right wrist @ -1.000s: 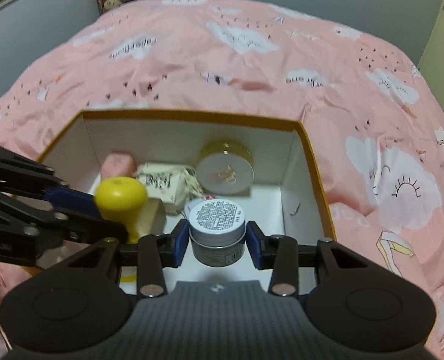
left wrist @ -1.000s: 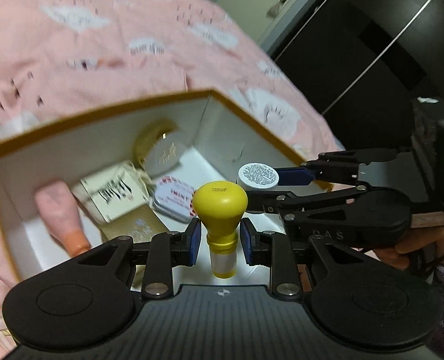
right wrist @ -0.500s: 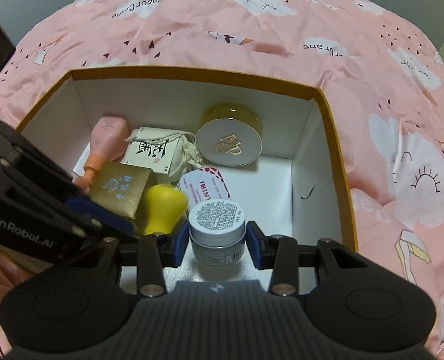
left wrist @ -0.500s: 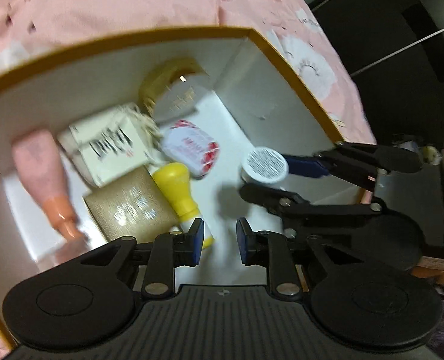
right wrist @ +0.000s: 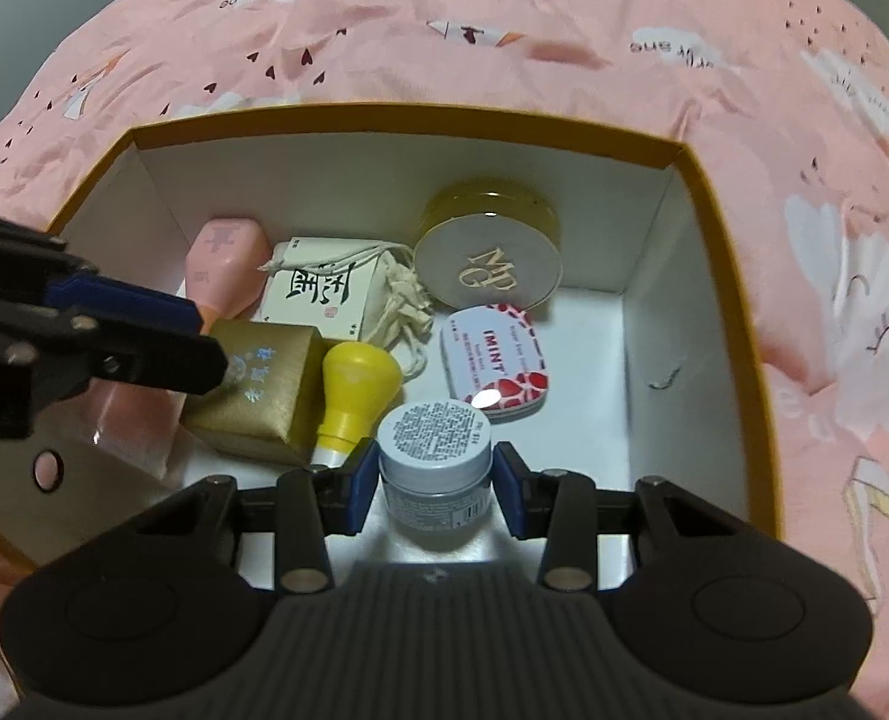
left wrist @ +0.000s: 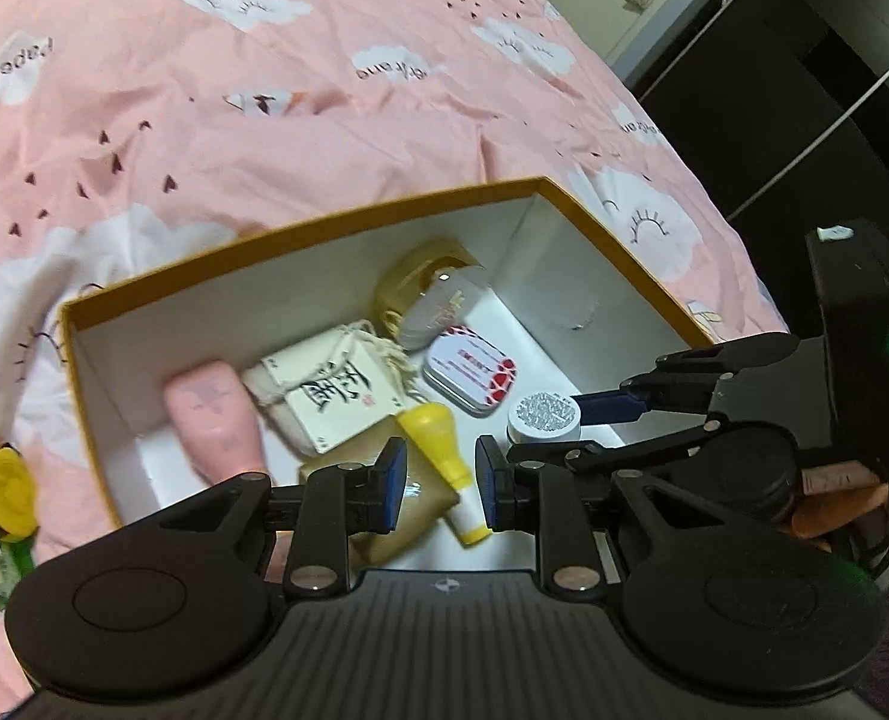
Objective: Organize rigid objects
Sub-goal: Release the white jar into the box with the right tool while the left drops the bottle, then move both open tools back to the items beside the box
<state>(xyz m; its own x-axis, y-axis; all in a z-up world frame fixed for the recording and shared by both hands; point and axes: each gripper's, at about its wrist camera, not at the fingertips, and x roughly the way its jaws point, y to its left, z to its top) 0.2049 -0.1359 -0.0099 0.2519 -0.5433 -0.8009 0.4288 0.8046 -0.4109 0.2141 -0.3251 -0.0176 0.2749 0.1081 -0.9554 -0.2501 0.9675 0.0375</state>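
A yellow bottle (right wrist: 354,396), red-patterned white tin (right wrist: 495,363) and gold compact (right wrist: 489,255) lie in an orange-rimmed white box (right wrist: 693,168).

Bedspread (right wrist: 564,12): soft pink cloth, matt, creased. Box (right wrist: 654,228): stiff card, matt white inside. Mint tin (right wrist: 495,363): glossy metal w/ glare spot. Compact (right wrist: 489,267): shiny gold rim, satin lid. Yellow bottle (right wrist: 357,384): smooth plastic, slight sheen. Gold packet (right wrist: 261,381): shimmery wrap. Pouch (right wrist: 402,300): rough cloth, corded. Jar (right wrist: 435,459): plastic, paper label. Tools: matt black plastic.
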